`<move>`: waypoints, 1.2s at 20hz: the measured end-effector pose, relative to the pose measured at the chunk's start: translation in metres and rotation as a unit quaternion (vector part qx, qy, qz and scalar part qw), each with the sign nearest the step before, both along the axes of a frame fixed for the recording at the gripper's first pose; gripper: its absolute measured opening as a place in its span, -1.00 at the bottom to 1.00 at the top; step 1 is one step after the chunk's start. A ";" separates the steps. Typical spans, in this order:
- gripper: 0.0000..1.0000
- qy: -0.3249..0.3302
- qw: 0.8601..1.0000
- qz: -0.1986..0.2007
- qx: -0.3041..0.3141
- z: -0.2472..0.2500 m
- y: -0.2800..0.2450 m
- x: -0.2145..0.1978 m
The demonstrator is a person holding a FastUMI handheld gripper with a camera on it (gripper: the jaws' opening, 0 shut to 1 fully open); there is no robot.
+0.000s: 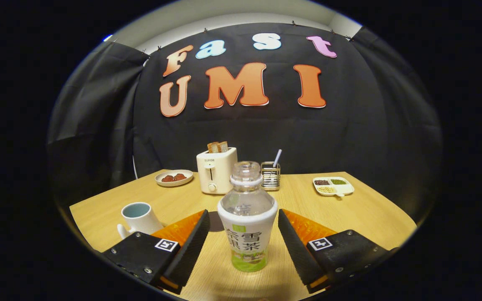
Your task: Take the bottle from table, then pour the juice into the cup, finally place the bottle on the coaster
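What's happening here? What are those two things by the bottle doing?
Those are tongs that a person holds in one hand. They are open, with one finger on each side of the bottle, and neither finger presses on it yet. The bottle stands upright on the wooden table with no cap on. A mug waits off to the side of the fingers, and a dark round coaster lies just behind the bottle. So the grab is about to happen; nothing has been poured yet.
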State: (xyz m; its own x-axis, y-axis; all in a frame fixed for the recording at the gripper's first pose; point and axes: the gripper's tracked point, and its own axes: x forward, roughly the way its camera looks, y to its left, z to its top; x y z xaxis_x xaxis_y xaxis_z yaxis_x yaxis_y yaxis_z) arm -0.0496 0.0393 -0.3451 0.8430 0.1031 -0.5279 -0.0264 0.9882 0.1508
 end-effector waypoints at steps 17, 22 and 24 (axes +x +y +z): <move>0.21 0.074 0.997 -0.023 -0.006 -0.058 0.002 -0.008; 0.14 0.045 0.996 0.000 -0.080 -0.041 0.004 0.002; 0.14 0.035 0.993 0.013 -0.112 -0.036 0.009 0.009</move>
State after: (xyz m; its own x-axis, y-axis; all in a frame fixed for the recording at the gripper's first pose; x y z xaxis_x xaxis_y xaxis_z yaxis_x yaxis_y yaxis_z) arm -0.0406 0.0485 -0.3808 0.8019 -0.0033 -0.5974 -0.0490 0.9963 -0.0712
